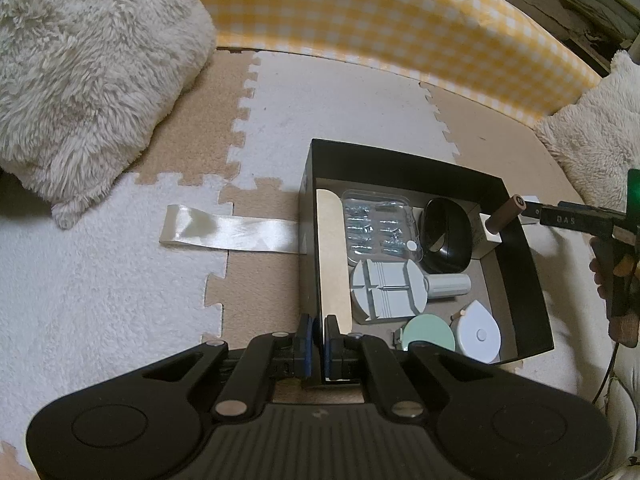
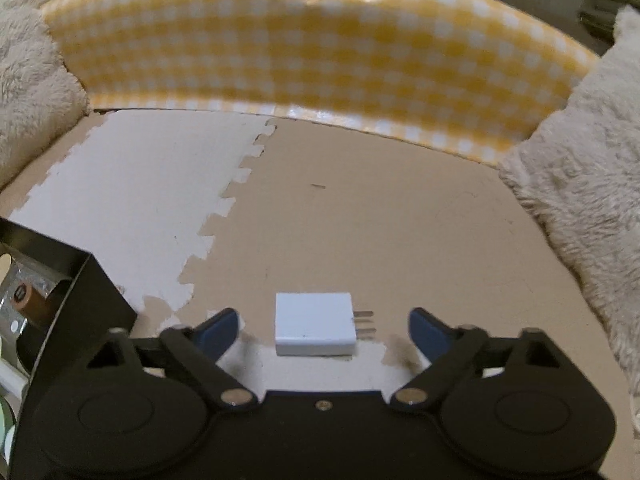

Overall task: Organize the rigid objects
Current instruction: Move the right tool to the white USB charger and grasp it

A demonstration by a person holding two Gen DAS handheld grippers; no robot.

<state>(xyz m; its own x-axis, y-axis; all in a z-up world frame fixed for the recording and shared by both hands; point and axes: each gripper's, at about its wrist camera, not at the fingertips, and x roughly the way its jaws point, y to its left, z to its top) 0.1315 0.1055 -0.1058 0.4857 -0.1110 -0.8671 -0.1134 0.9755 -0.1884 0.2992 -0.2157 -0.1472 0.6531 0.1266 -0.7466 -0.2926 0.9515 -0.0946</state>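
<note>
White plug adapter [image 2: 315, 323], prongs rightward, lies on tan foam mat [image 2: 400, 220] between spread jaws of right gripper [image 2: 324, 330], untouched. Left gripper [image 1: 319, 344] pinches black box [image 1: 520, 264] wall.

box [image 1: 520, 264]: black, open top, on floor mat; holds the rest
screw pack [image 1: 378, 226]: clear blister, flat, box's far left
black ring [image 1: 444, 236]: oval, beside pack
brown cyl. [image 1: 505, 216]: tilted, leans on box's right wall
grey tool [image 1: 386, 288]: flat, mid box
green disc [image 1: 430, 332]: near end
white tape [image 1: 480, 334]: just beside disc
white plug [image 2: 314, 324]: flat on mat, outside box, prongs to right
</note>
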